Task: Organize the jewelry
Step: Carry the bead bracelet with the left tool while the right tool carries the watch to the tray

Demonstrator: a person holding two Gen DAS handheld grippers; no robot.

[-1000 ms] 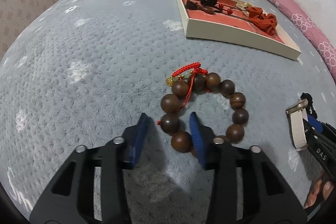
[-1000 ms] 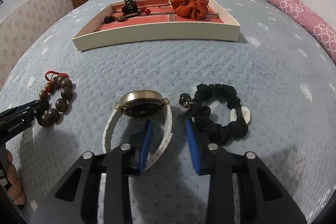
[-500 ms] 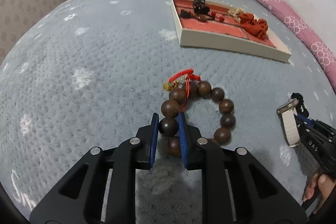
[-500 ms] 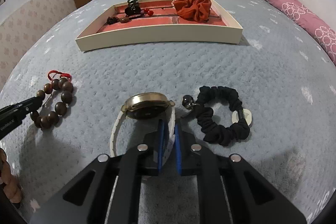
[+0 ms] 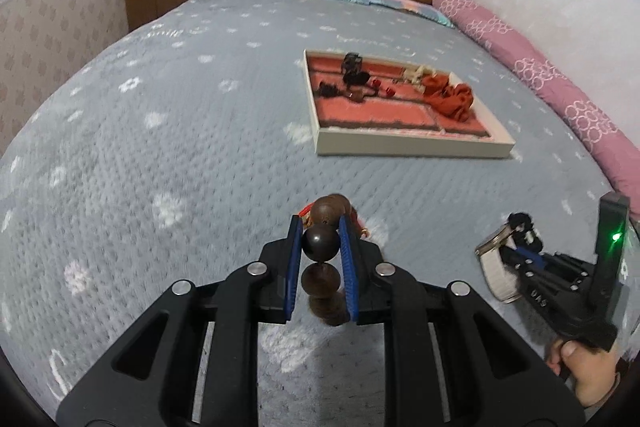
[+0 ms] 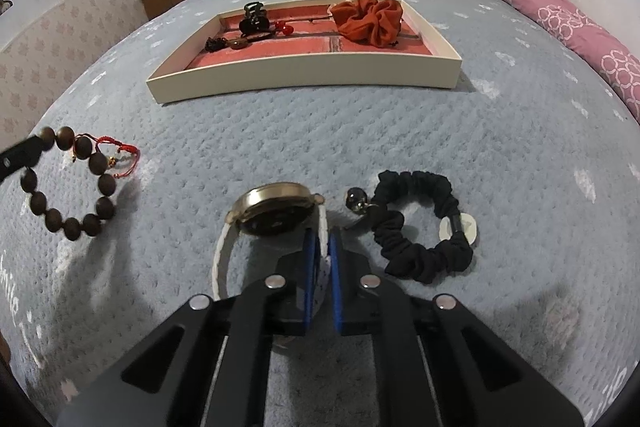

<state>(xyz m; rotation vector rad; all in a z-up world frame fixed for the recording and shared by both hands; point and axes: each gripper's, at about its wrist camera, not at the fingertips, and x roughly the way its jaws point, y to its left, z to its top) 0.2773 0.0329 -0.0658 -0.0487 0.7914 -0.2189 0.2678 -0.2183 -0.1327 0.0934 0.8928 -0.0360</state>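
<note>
Bed [image 6: 400,131] under a grey-blue quilted cover carries everything in view. Tray [image 6: 304,75], cream-walled with a red lining, sits toward the headboard; it holds an orange scrunchie [image 6: 370,19], a black claw clip [image 6: 254,17] and small dark and red pieces. Black scrunchie [image 6: 420,223] lies flat on the cover, just right of the watch [image 6: 276,213]. Wooden bead bracelet [image 5: 322,243], with a red cord, hangs clear of the cover from the left hand-held gripper [image 5: 320,247], whose blue pads are clamped on one dark bead. Right hand-held gripper [image 6: 320,259] is pinched together on the watch's white strap; the gold-rimmed watch case tilts up above the bed. Both sets of jaws have just been closing onto these items.
</note>
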